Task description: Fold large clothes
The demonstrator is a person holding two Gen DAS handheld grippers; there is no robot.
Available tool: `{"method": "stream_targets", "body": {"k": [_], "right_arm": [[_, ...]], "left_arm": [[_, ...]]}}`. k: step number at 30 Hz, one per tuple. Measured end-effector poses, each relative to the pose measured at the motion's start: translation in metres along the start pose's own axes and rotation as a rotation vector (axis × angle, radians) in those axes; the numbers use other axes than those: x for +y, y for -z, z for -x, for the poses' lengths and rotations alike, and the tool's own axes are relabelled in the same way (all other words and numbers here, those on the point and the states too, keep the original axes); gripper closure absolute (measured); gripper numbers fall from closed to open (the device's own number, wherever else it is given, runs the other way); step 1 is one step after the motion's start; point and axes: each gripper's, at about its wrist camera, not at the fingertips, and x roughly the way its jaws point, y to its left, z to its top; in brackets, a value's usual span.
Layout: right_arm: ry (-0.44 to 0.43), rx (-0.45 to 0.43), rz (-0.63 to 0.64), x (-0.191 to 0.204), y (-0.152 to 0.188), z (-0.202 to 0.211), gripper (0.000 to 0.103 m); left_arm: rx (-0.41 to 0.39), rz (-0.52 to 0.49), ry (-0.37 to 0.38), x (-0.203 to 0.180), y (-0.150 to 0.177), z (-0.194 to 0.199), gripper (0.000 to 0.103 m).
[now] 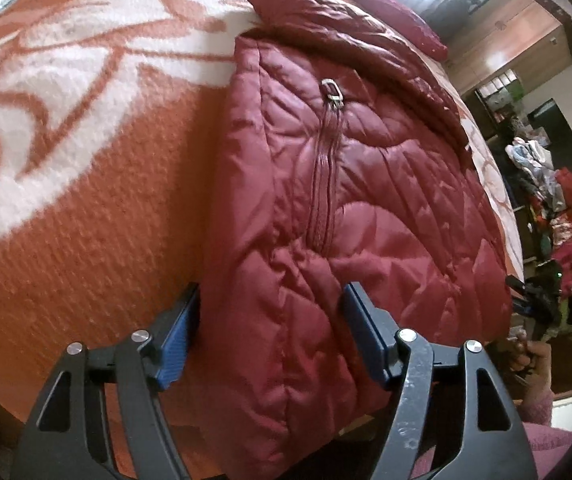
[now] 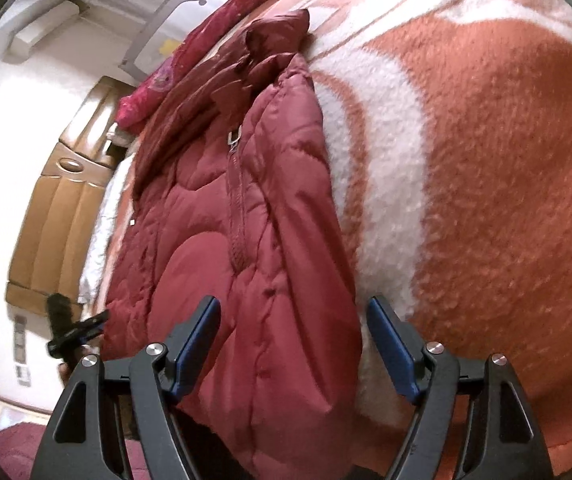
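A dark red quilted puffer jacket lies folded lengthwise on an orange and white blanket; a zipped pocket with a metal pull faces up. My left gripper is open, its blue-padded fingers straddling the jacket's near folded edge. In the right wrist view the same jacket lies on the blanket, and my right gripper is open, its fingers either side of the jacket's near corner. Each gripper also shows small in the other's view, at the far side of the jacket: the right one, the left one.
A dark red pillow lies at the head of the bed. A pile of mixed clothes lies on the floor beside the bed. A brown padded headboard and a white wall stand beyond the jacket.
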Motion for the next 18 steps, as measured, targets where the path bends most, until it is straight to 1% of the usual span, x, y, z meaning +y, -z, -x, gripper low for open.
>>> {"method": "stream_targets", "body": {"k": [3, 6, 8, 10, 13, 15, 16, 18], "right_arm": [[-0.059, 0.038, 0.012, 0.001, 0.008, -0.002, 0.025], [-0.091, 0.1, 0.059, 0.01, 0.02, -0.009, 0.025], [-0.103, 0.127, 0.088, 0.014, 0.026, -0.014, 0.025], [-0.132, 0.139, 0.084, 0.014, 0.028, -0.017, 0.025], [-0.165, 0.14, 0.055, 0.01, 0.026, -0.021, 0.025], [-0.171, 0.144, 0.057, 0.008, 0.027, -0.023, 0.025], [-0.17, 0.146, 0.061, 0.009, 0.028, -0.023, 0.028], [-0.153, 0.147, 0.074, 0.008, 0.028, -0.022, 0.04]], "left_arm": [[0.021, -0.018, 0.034, -0.001, 0.006, -0.001, 0.028], [0.039, -0.049, 0.049, -0.005, 0.012, -0.002, 0.028], [0.056, -0.062, 0.074, -0.008, 0.017, -0.005, 0.028], [0.076, -0.067, 0.103, -0.01, 0.021, -0.01, 0.027], [0.094, -0.091, 0.111, -0.015, 0.027, -0.016, 0.027], [0.098, -0.096, 0.123, -0.016, 0.027, -0.015, 0.027], [0.097, -0.098, 0.128, -0.016, 0.027, -0.014, 0.027], [0.095, -0.105, 0.145, -0.017, 0.027, -0.013, 0.041]]}}
